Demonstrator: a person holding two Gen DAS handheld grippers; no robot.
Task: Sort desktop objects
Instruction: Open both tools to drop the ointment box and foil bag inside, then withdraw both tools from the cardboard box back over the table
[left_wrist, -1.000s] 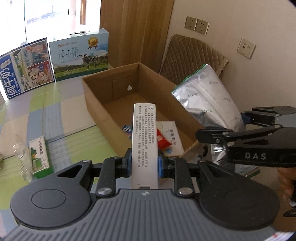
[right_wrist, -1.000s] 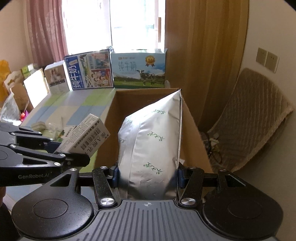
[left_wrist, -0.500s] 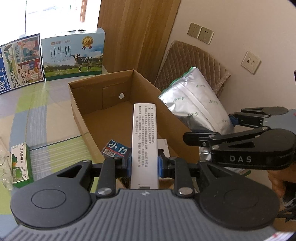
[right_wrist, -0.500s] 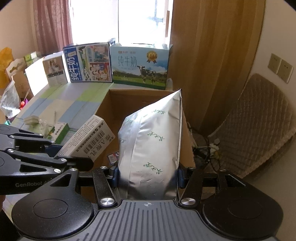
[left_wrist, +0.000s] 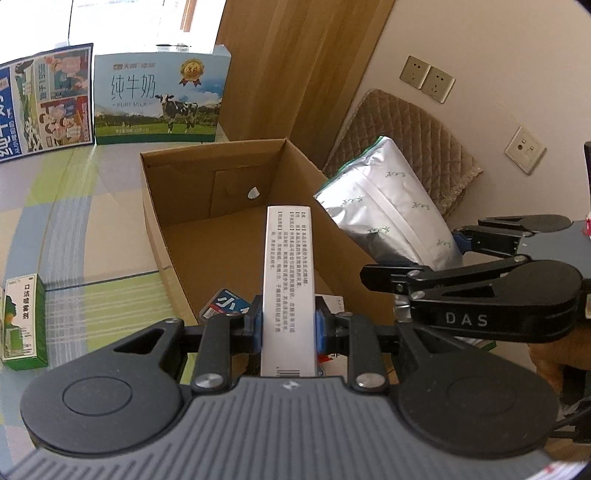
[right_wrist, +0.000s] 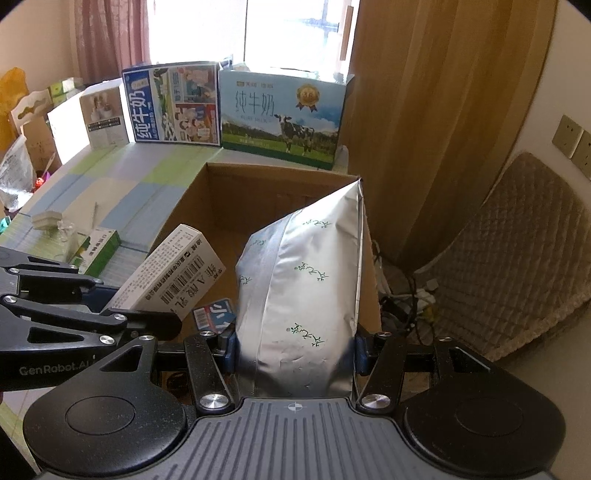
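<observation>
Left hand-held gripper (left_wrist: 288, 328) pinches a white medicine box (left_wrist: 289, 280); right hand-held gripper (right_wrist: 293, 350) pinches a silver foil pouch (right_wrist: 306, 295), both over the cardboard box (left_wrist: 177, 236).

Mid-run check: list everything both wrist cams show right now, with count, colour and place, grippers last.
cardboard box: 1, brown, open, on the table below both grippers
white carton: 1, white with black print, in the left gripper
foil pouch: 1, silver, in the right gripper
blue packet: 1, blue-white, inside the box
green carton: 1, green-white, on the table left of the box
milk cases: 2, blue-green printed, at the table's far edge
quilted cushion: 1, tan, against the wall
wall sockets: 3 plates, beige
left gripper: 1, black, clamped
right gripper: 1, black, clamped
</observation>
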